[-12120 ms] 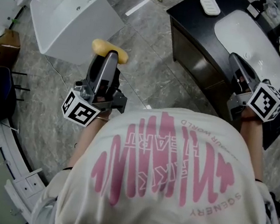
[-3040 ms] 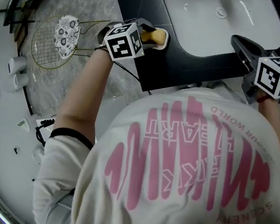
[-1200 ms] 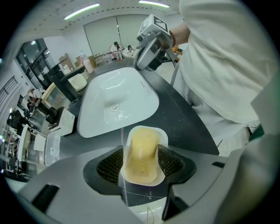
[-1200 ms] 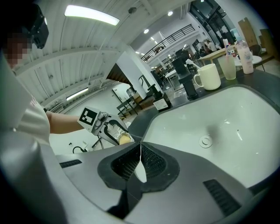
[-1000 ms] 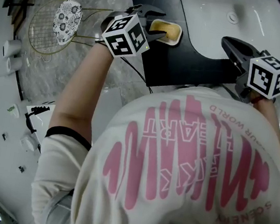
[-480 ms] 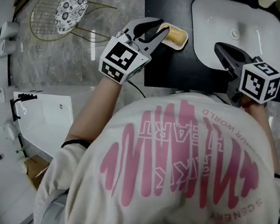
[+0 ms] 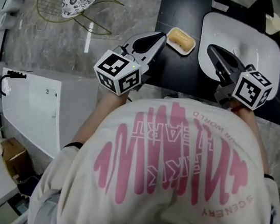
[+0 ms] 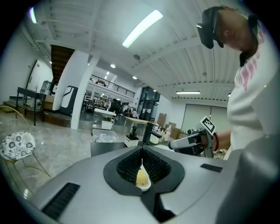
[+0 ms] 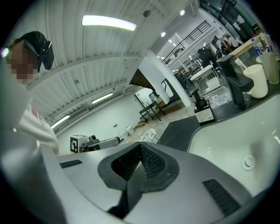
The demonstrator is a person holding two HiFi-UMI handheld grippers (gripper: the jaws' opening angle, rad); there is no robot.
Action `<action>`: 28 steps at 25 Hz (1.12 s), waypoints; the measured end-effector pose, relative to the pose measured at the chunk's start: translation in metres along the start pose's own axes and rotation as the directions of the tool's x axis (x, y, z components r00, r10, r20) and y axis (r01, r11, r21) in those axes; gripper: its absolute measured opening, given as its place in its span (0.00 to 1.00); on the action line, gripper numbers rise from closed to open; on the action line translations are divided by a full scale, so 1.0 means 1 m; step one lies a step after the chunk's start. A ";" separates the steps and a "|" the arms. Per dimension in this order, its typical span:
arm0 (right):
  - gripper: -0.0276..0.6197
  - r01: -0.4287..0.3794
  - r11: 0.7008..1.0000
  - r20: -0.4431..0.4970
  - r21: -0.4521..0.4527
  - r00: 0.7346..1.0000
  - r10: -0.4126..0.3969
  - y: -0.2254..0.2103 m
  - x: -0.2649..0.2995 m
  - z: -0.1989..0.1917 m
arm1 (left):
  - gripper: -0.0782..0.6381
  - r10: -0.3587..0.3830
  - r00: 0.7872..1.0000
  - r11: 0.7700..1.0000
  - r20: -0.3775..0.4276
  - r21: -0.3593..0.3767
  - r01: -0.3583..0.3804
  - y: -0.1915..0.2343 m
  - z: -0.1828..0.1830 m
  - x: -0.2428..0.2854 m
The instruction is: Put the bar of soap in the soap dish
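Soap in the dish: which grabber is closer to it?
Left. The left gripper's shut tip is just left of the soap. The right gripper is farther off on its other side, above the sink's edge.

White T-shirt (image 7: 174, 165), pink lettering; left tool (image 7: 162, 35) and right tool (image 7: 210, 47) grey.

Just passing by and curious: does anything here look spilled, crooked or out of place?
Nothing stands out. The bar of soap lies in its soap dish on the black counter, beside the white basin.
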State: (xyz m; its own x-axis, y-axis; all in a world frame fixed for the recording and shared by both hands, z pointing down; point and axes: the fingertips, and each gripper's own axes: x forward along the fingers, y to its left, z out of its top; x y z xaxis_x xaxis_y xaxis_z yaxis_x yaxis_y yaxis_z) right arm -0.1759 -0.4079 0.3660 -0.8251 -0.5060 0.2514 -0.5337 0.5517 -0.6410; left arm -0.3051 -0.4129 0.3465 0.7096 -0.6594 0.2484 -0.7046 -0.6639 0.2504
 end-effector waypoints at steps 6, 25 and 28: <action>0.07 -0.018 0.998 -0.040 -0.068 0.999 0.015 0.008 0.022 0.000 | 0.12 0.084 0.996 0.996 0.018 -0.028 -0.084 0.025 -0.005 -0.023; 0.07 -0.022 0.999 -0.114 -0.039 0.993 0.017 -0.005 0.039 -0.020 | 0.12 0.114 0.994 0.993 0.002 0.003 -0.114 0.028 -0.029 -0.035; 0.07 -0.018 0.999 -0.108 -0.035 0.994 0.014 -0.008 0.042 -0.020 | 0.12 0.117 0.993 0.993 0.005 -0.004 -0.117 0.031 -0.032 -0.034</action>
